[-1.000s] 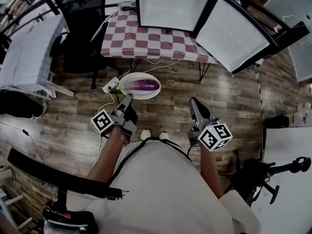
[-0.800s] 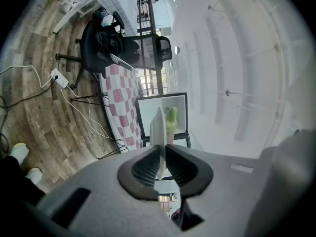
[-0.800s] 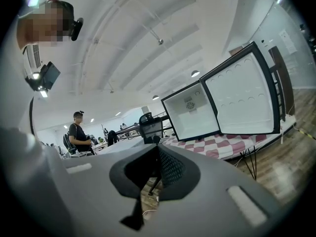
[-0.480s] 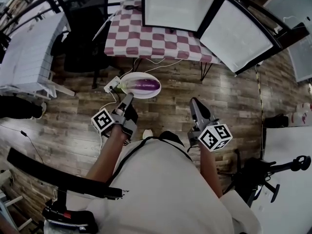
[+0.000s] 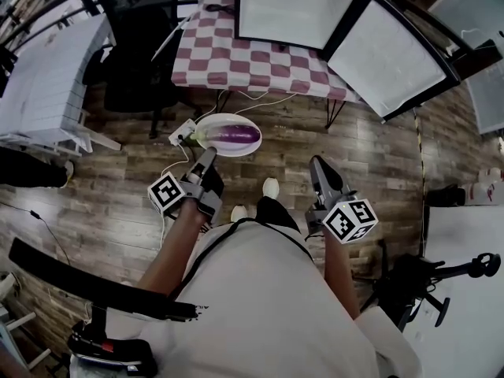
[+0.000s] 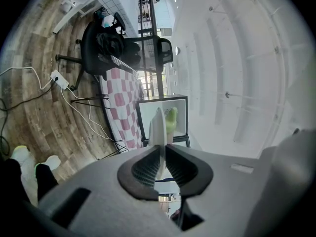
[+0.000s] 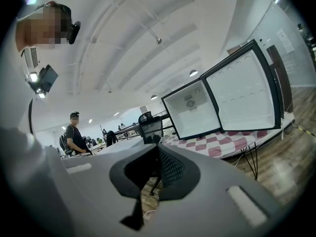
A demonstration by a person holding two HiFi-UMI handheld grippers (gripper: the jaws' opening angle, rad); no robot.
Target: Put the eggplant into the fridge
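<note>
Shoe (image 5: 270,187) forward; eggplant (image 5: 235,135) crosswise, stem left; left tool (image 5: 208,156) pinching plate (image 5: 209,122), right tool (image 5: 318,164) shut

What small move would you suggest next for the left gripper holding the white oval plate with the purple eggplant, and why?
Probably carry it forward toward the open white fridge. The left gripper is clamped on the rim of the white oval plate, the purple eggplant lies on it, and both hang over the wooden floor, short of the red-checked table where the fridge stands.
</note>
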